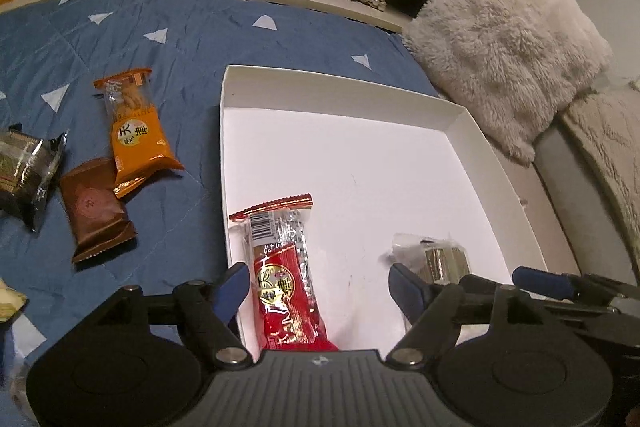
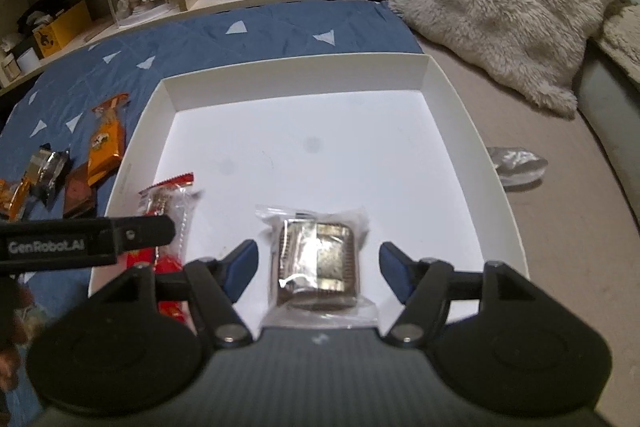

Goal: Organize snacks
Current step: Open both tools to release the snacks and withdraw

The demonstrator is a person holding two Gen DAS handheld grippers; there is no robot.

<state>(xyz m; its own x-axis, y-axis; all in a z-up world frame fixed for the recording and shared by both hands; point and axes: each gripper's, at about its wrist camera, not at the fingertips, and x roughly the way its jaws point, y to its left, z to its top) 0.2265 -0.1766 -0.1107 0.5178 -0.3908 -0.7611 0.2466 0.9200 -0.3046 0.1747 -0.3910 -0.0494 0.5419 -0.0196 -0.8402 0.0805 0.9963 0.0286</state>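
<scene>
Drop step done, I think. My left tongs wide, red snack lying loose between them in white box. My right tongs wide too, silver snack loose in box. Next: reach left for orange snack on blue bed cover, pinch middle.

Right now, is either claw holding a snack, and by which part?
Nothing is held. The left claw stands open around the red snack; the right claw stands open around the clear-wrapped snack. Both lie loose in the white box.
</scene>
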